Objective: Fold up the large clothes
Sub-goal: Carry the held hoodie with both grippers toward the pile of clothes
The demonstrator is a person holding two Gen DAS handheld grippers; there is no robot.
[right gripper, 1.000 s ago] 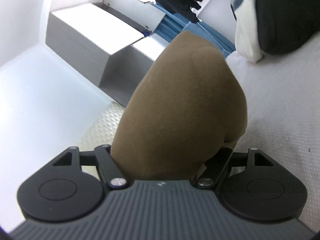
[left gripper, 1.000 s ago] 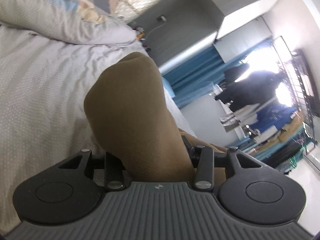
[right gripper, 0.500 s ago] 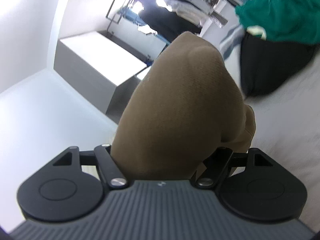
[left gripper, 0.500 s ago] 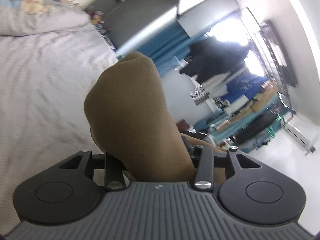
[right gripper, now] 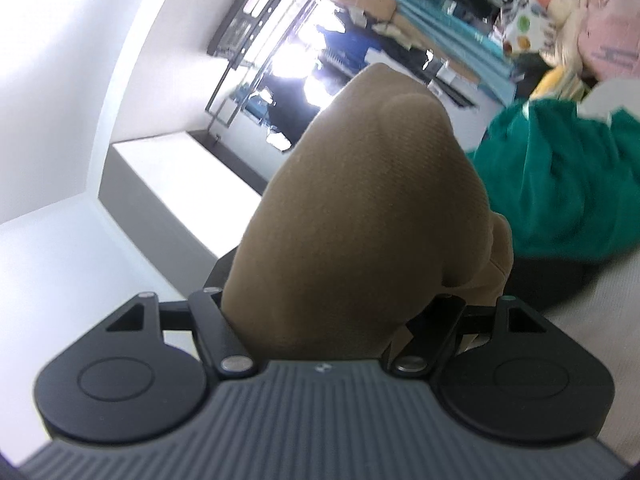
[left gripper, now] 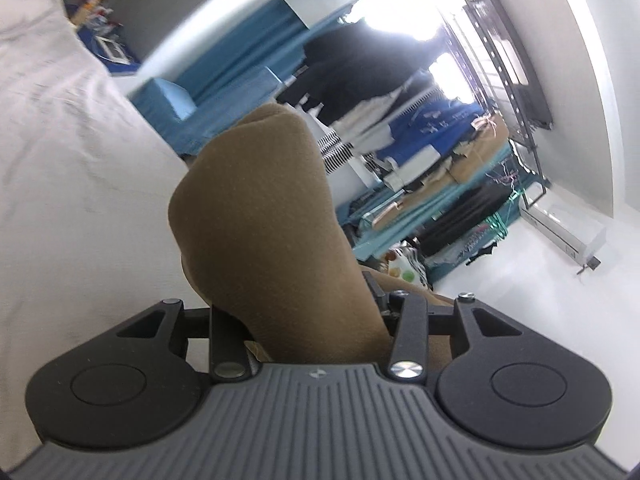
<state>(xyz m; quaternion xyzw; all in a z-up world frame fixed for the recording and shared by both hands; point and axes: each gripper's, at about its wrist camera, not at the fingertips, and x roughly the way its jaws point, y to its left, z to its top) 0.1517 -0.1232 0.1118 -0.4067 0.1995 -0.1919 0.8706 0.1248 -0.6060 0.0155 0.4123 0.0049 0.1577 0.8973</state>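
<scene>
Bed [left gripper: 60, 184]: pale grey-white cover, fills the left of the left wrist view; its surface also runs along the lower right of the right wrist view.

Clothes rack [left gripper: 436, 92]: far side of the room, hung with dark and blue garments against a bright window; blurred.

Green garment [right gripper: 560, 176]: crumpled heap on the bed, right of the right wrist view, with a black item [right gripper: 552, 280] under its near edge.

Brown garment [left gripper: 264, 232]: tan knit cloth, bunched in a thick fold rising out of each gripper, off the bed in both views; in the right wrist view it also hangs a little to the right.

Left gripper [left gripper: 300, 320]: fingers hidden by the cloth; jaws clamped on the brown garment, part-way closed round a thick wad.

Right gripper [right gripper: 328, 312]: fingers likewise covered; jaws set wider, clamped on a bulkier wad of the brown garment.
</scene>
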